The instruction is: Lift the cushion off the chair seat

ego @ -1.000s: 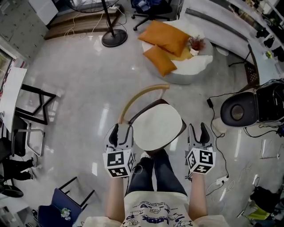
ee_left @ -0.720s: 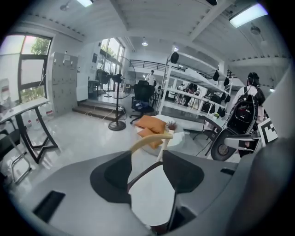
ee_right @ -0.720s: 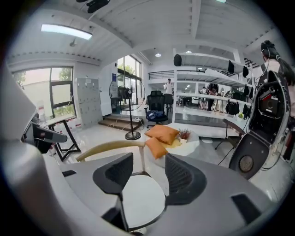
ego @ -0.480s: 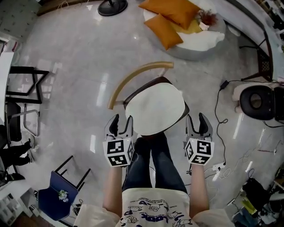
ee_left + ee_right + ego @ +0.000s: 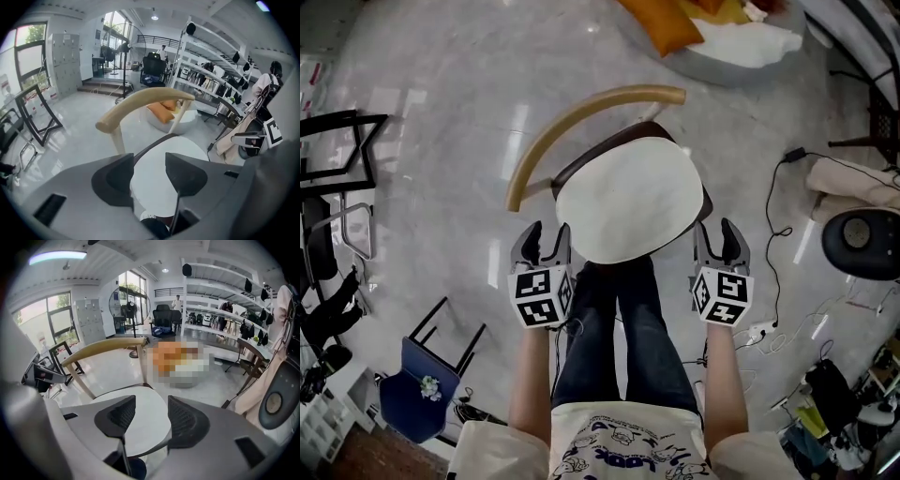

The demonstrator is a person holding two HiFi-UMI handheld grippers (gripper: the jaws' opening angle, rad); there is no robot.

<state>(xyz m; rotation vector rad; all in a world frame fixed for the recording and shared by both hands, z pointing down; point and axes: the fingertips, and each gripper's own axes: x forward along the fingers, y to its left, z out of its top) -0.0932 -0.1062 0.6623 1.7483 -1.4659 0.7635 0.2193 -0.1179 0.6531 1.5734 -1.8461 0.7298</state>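
The left gripper (image 5: 542,236) and the right gripper (image 5: 720,234) both have their jaws apart and hold nothing, one at each side of the white cushion (image 5: 628,199). The cushion lies flat on the chair (image 5: 581,117) seat. I judge that gripping and lifting are both left to do.

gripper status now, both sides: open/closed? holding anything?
Left gripper: open, holding nothing; the cushion shows beyond its fingers, not gripped.
Right gripper: open, holding nothing; also beside the cushion, not gripping it.

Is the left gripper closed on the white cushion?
No, the jaws of the left gripper stand apart and press on nothing; the cushion lies on the chair.
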